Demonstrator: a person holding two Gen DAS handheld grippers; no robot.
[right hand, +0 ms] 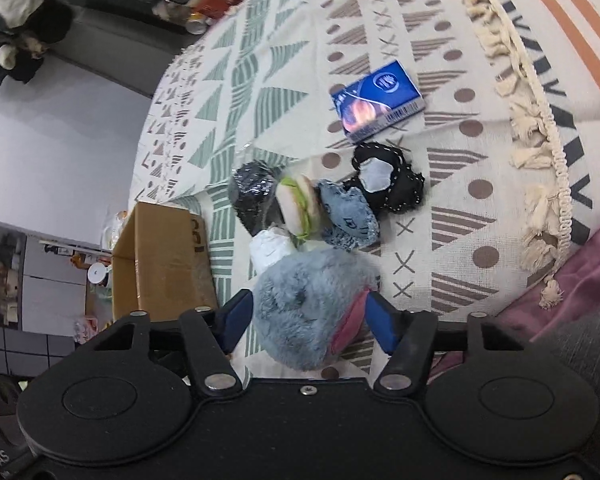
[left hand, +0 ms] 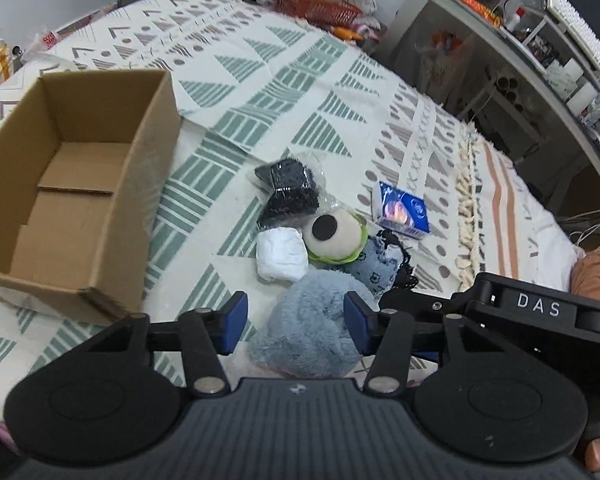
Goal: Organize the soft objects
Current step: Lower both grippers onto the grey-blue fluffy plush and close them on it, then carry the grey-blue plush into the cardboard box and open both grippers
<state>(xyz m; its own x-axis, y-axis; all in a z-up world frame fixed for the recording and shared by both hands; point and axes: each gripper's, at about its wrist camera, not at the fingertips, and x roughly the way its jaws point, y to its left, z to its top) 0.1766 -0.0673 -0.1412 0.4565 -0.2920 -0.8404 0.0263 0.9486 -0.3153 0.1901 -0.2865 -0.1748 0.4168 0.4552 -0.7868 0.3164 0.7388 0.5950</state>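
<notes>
A fluffy blue-grey plush (left hand: 308, 320) lies on the patterned bedspread (left hand: 260, 92), nearest of a small pile. My left gripper (left hand: 296, 320) is open above it, blue pads on either side. My right gripper (right hand: 310, 322) is open too and straddles the same plush (right hand: 308, 308), its right pad beside a pink patch. Behind lie a white folded cloth (left hand: 280, 258), a burger plush (left hand: 332, 236), a blue patterned pouch (left hand: 376, 268), a black fuzzy bundle in clear plastic (left hand: 288, 188) and a black piece with a white patch (right hand: 388, 184). An empty cardboard box (left hand: 148, 200) stands to the left.
A blue tissue pack (left hand: 402, 210) lies beyond the pile. The bedspread's tasselled fringe (right hand: 540, 152) runs along the right, with purple sheet (right hand: 580, 280) past it. Cluttered shelves (left hand: 540, 60) stand to the right and a red basket (left hand: 320, 8) at the far end.
</notes>
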